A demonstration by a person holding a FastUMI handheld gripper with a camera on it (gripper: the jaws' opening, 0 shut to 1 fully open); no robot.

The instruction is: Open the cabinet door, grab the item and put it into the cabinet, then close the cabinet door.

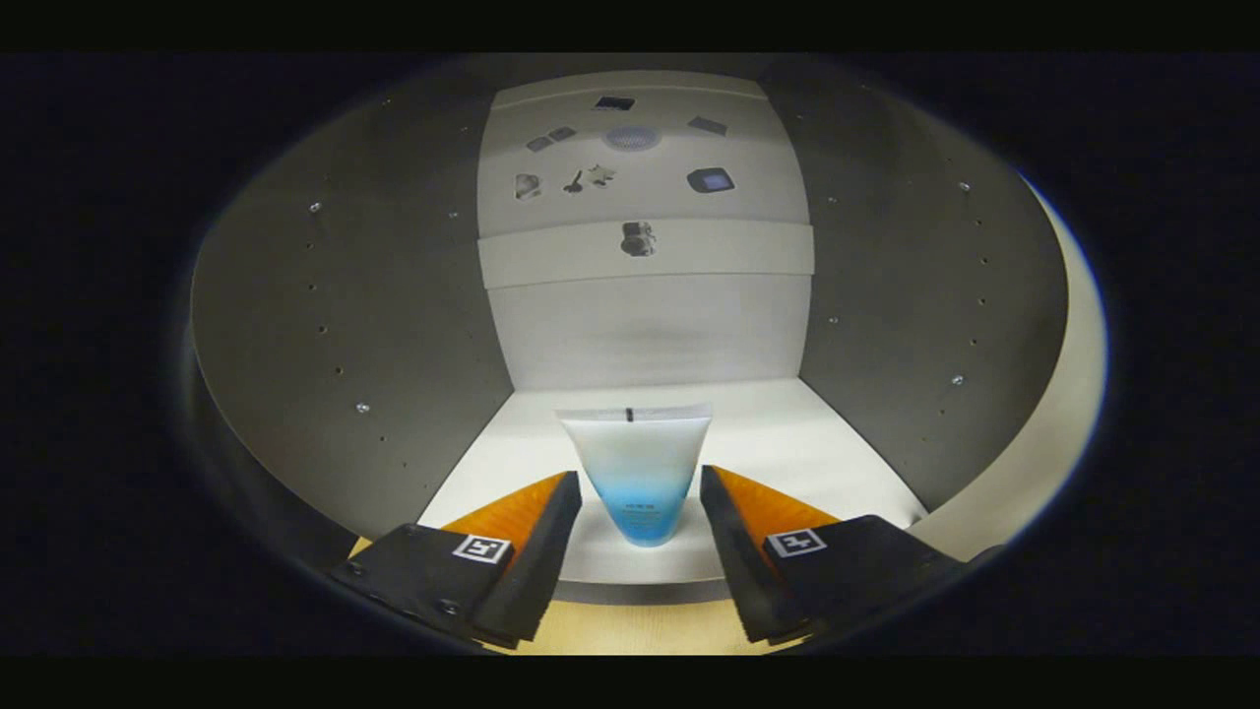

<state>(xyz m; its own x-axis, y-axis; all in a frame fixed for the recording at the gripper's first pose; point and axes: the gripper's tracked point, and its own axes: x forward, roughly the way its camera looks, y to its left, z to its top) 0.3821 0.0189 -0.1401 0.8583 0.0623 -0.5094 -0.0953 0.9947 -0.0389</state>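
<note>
Tube stood upright on cabinet floor, cap end down, crimped end up. Label print too small to read. Gripper spread wide, fingers flanking tube, apart from it.

Bright on the cabinet back panel and floor, dim on its side walls. Strong fisheye bending toward the rim. Slightly soft throughout, with tongs sharp enough.

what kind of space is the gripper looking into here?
Likely the inside of a cabinet: grey side walls with drilled shelf-pin holes, a white floor panel, a pale back panel. A tube stands inside, between the open gripper fingers.
</note>
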